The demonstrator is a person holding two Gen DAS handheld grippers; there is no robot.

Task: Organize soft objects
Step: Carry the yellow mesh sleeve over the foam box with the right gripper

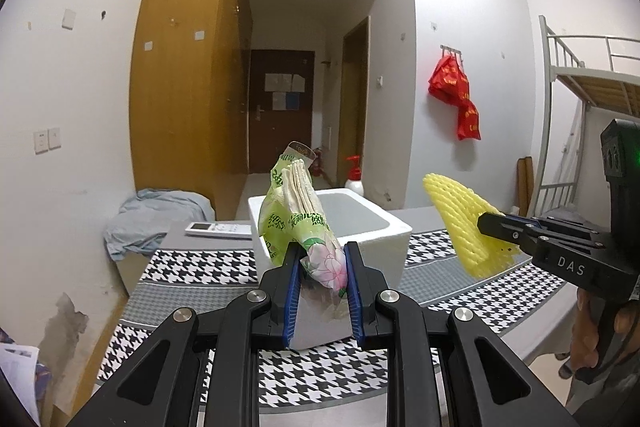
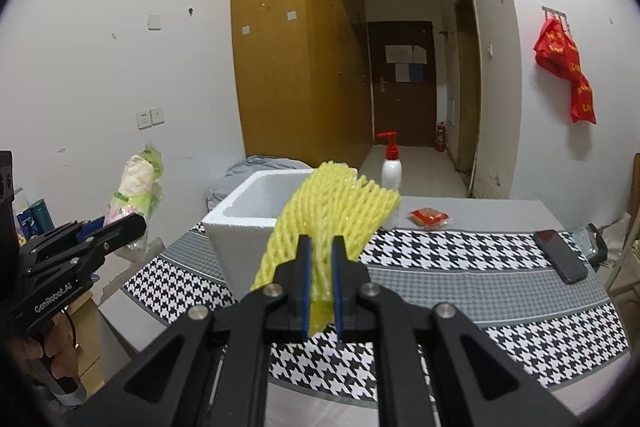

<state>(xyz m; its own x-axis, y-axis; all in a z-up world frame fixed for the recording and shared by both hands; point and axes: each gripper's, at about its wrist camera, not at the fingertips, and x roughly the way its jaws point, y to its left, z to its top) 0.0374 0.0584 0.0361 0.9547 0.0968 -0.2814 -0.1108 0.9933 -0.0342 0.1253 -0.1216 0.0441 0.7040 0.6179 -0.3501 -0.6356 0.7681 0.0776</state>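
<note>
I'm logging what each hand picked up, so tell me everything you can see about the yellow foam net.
The yellow foam net is a soft mesh sleeve of puffy woven-looking strands with open diamond gaps. The right tool pinches its lower end flat between blue pads, so the upper part fans out and leans up and away. It hangs in the air above the houndstooth tablecloth, near the white foam box, touching nothing but the tool.

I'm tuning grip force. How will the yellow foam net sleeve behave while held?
The yellow foam net sleeve is probably very light and squashy: the right gripper pinches its end thin. It fans out upward without drooping, so it likely springs back.
</note>
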